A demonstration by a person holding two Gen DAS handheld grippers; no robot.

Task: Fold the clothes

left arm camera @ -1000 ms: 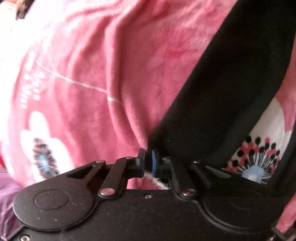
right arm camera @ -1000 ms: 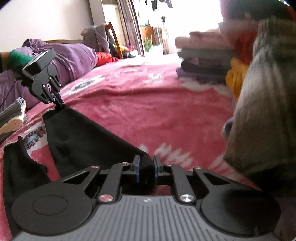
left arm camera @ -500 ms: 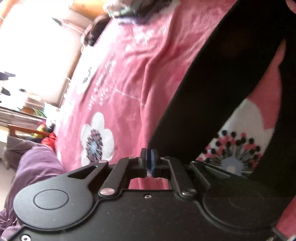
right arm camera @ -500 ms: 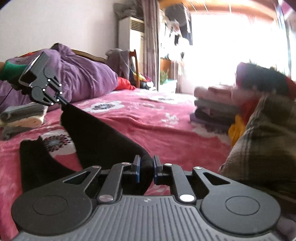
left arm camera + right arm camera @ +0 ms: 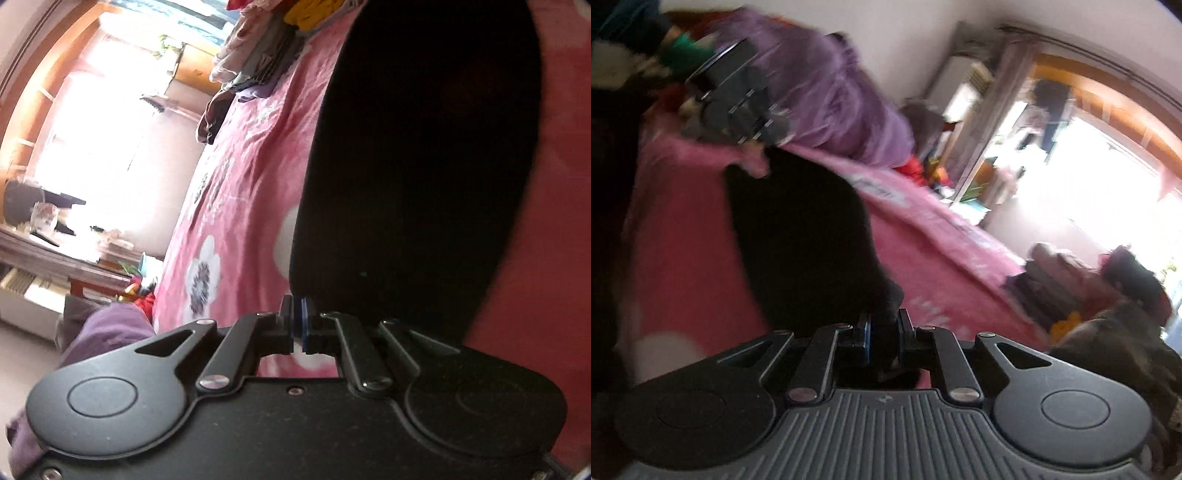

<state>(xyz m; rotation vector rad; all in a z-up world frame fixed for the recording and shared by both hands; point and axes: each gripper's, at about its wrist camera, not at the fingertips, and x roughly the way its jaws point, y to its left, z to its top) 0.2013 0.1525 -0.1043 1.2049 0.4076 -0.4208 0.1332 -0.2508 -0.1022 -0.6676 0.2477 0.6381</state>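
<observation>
**Black garment stretched between your two claws above the pink bed**

You are holding one black garment (image 5: pixel 417 166) by two ends. Your left gripper (image 5: pixel 298 317) is pinching with its blue-padded jaws pressed together on the garment's lower edge, and the cloth is running up and away ahead of the claw, filling the right half of that view. Your right gripper (image 5: pixel 882 332) is clamping a bunched corner of the same garment between its fingers; from there the cloth is stretching forward and to the left, toward the other claw seen in the distance. Beneath both claws a pink flowered blanket (image 5: pixel 236 206) is covering the bed. Far ahead and to the right of your right claw, a stack of folded clothes (image 5: pixel 1056 269) is sitting on the blanket.

The fabric is looking soft, light and limp: it is sagging between the grips and will likely droop wherever unsupported. Corners and hem edges seem the best places to hold, as a pinch mid-panel would probably let the cloth bunch. The right view is blurred, so finer detail is unclear.
</observation>
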